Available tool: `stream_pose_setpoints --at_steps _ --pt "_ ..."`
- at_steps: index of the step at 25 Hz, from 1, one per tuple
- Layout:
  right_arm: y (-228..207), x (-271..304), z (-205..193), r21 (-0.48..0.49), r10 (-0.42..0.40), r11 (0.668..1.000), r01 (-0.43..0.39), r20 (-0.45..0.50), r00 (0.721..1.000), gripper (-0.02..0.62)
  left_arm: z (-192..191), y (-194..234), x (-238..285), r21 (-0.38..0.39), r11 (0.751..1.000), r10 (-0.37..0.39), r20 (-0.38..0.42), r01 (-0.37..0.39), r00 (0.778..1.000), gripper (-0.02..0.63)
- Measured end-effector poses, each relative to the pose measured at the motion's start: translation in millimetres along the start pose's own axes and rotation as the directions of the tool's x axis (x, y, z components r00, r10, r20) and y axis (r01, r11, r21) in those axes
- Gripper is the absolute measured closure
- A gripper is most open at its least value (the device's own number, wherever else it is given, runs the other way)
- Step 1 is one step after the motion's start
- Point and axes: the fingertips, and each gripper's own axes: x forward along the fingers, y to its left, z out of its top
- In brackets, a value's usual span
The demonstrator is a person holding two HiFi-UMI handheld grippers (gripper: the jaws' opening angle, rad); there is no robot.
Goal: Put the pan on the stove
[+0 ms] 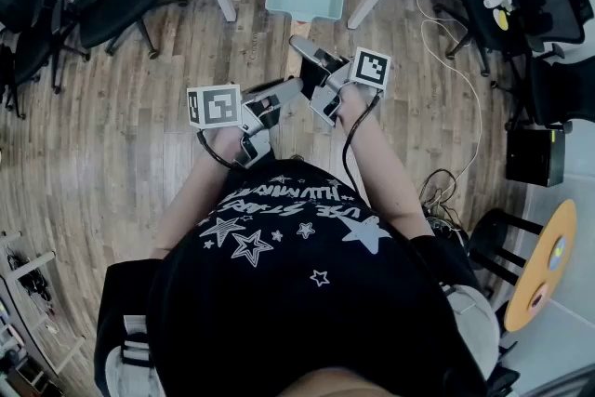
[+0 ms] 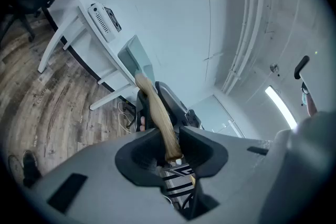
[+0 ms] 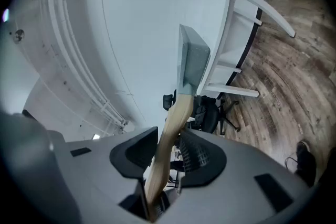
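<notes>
Wood-plank office floor [image 1: 112,153]. Pale wooden handle [image 2: 157,113], presumably the pan's, is clenched by left gripper [image 2: 170,141] and right gripper [image 3: 168,144]; pan body, stove unseen. Handle may be wrenched loose by opposed pulls.

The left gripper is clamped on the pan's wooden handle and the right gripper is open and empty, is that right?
Not quite. The right gripper is not open and empty: the right gripper view shows its fingers closed on the wooden handle of the pan too. The left gripper is clamped on that handle, as you said.
</notes>
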Motion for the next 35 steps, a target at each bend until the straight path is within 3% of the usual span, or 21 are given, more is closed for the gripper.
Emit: stream_pose_setpoints --at_steps 27,35 --pt "-12.0 -17.9 -5.3 0.014 -0.023 1.000 0.023 -0.002 1.000 0.460 -16.5 0.1 8.9 -0.021 1.000 0.006 -0.015 -0.007 1.000 0.488" --pt "-11.2 11.6 16.2 -0.002 -0.034 0.999 0.034 0.013 0.999 0.462 18.6 11.1 7.1 -0.009 1.000 -0.013 -0.022 0.013 1.000 0.488"
